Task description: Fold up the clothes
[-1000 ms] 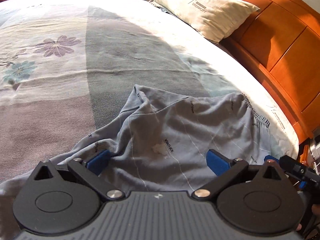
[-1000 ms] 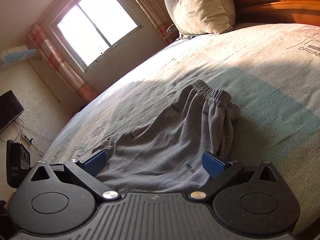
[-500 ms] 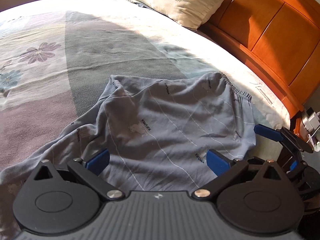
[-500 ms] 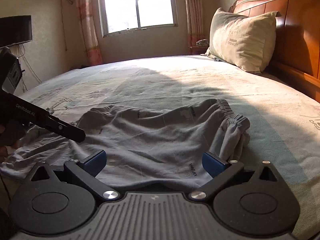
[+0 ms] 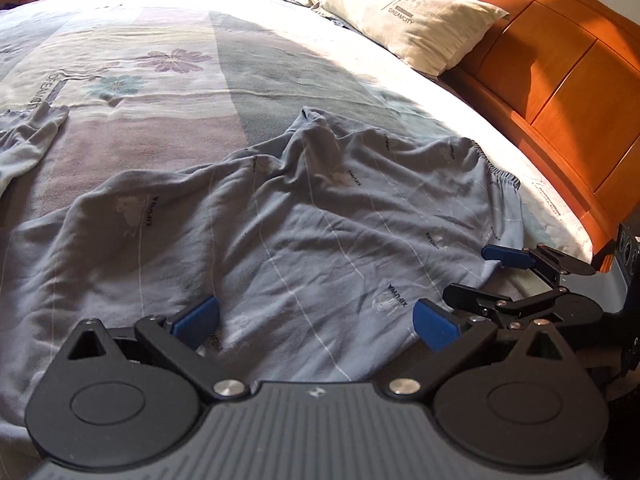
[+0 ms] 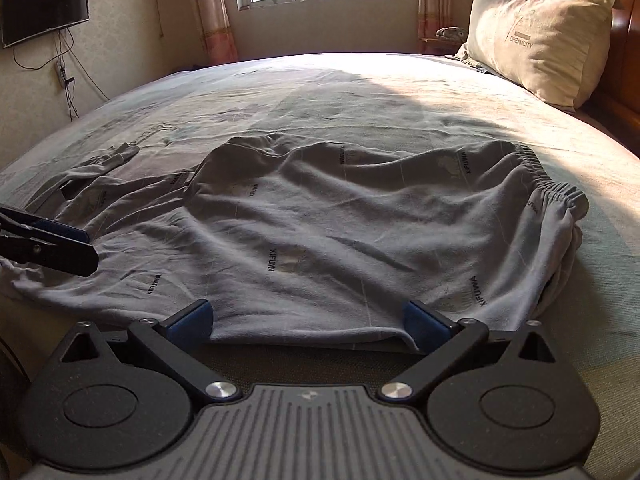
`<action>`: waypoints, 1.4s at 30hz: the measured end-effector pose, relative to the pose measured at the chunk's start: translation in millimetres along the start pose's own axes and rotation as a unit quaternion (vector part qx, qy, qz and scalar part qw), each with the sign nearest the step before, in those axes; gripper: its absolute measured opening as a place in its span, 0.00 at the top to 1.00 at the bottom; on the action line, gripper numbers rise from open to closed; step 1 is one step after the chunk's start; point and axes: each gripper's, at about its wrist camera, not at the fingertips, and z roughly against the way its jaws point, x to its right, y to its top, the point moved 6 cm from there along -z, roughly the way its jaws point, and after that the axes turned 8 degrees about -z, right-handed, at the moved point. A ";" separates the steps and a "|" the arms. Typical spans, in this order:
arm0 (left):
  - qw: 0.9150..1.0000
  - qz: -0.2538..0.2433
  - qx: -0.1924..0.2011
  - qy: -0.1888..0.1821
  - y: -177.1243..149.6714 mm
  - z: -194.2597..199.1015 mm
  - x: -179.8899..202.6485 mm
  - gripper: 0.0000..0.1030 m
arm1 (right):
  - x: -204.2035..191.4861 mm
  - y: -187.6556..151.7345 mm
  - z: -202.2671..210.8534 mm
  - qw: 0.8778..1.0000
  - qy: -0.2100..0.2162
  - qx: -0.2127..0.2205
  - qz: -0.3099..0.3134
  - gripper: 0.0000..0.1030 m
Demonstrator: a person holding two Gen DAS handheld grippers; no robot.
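**Trousers spread on the bed, no fold made yet**

At the bottom of the left wrist view, the left gripper [image 5: 316,320] has its blue pads wide apart, low over the near hem of the grey-blue pyjama trousers [image 5: 304,216], gripping nothing. At the lower right of that frame the right gripper [image 5: 464,280] comes in from the side, its fingers likewise spread at the cloth's near edge. Its own view confirms this: the two pads sit at the hem, one on each side, with nothing pinched between them.

The trousers lie across the middle of both frames, opened out but rumpled, with a ridge of creases near the centre. The elastic waistband [image 6: 548,184] is bunched at the right of the right wrist view, and a leg [image 5: 28,140] trails off to the left edge. I judge the task to be at its start: laid out and roughly flattened, every fold still to do.

No containers are in sight. Farther back, the floral bedsheet [image 5: 168,60] runs to a pillow [image 5: 408,20] against the wooden headboard [image 5: 560,80] at the upper right.
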 end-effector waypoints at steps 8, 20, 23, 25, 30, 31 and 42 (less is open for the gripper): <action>0.999 0.025 0.025 0.019 -4.6 16.6 -8.7 0.01 | -1.2 7.9 -5.2 1.000 -0.024 -0.002 -0.015 0.00; 0.987 -0.042 0.000 0.158 45.5 59.9 -74.8 0.01 | -23.8 36.7 -6.5 0.997 -0.002 0.021 -0.071 0.00; 0.964 -0.082 -0.074 0.244 72.5 50.7 -123.8 0.01 | -35.9 41.1 -7.6 0.998 0.017 0.021 -0.064 0.00; 0.949 -0.096 -0.118 0.278 79.5 35.7 -141.8 0.01 | -42.6 43.7 -9.5 0.997 0.027 0.020 -0.062 0.00; 0.910 -0.139 -0.219 0.323 78.7 -7.7 -169.8 0.01 | -49.1 46.5 -6.8 0.997 0.048 0.020 -0.063 0.00; 0.904 -0.150 -0.229 0.330 77.4 -14.2 -172.3 0.01 | -48.6 46.0 -5.4 0.997 0.049 0.022 -0.062 0.00; 0.852 -0.182 -0.273 0.408 84.4 -3.2 -192.8 0.00 | -26.1 48.4 -2.0 0.990 0.058 0.021 -0.129 0.00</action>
